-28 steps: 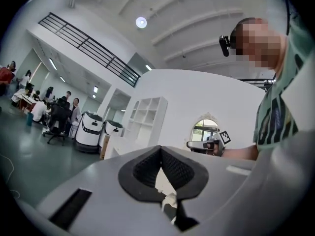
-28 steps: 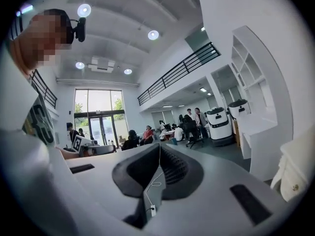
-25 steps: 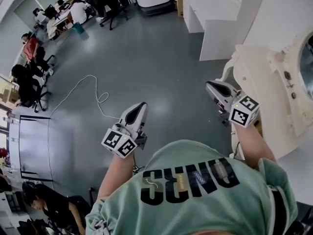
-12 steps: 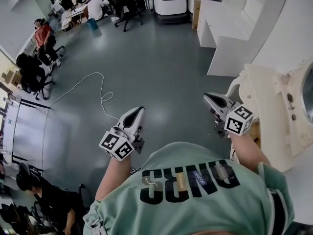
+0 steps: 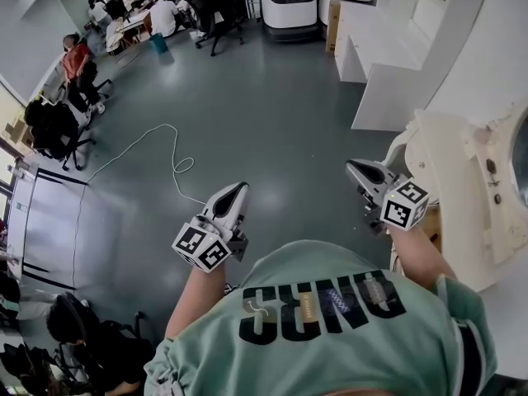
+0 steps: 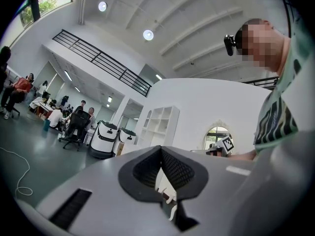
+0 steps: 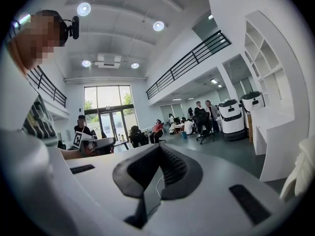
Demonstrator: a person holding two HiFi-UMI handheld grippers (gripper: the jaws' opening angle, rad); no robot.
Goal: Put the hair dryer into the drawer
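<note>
While over floor (image 5: 264, 114), left gripper (image 5: 234, 191), right gripper (image 5: 356, 168) — jaws together (empty).

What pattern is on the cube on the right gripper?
Black-and-white square markers on the cube; the head view shows it best.

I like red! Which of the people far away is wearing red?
The person in the red top, near the head view's left edge. The other people around there wear white or black.
</note>
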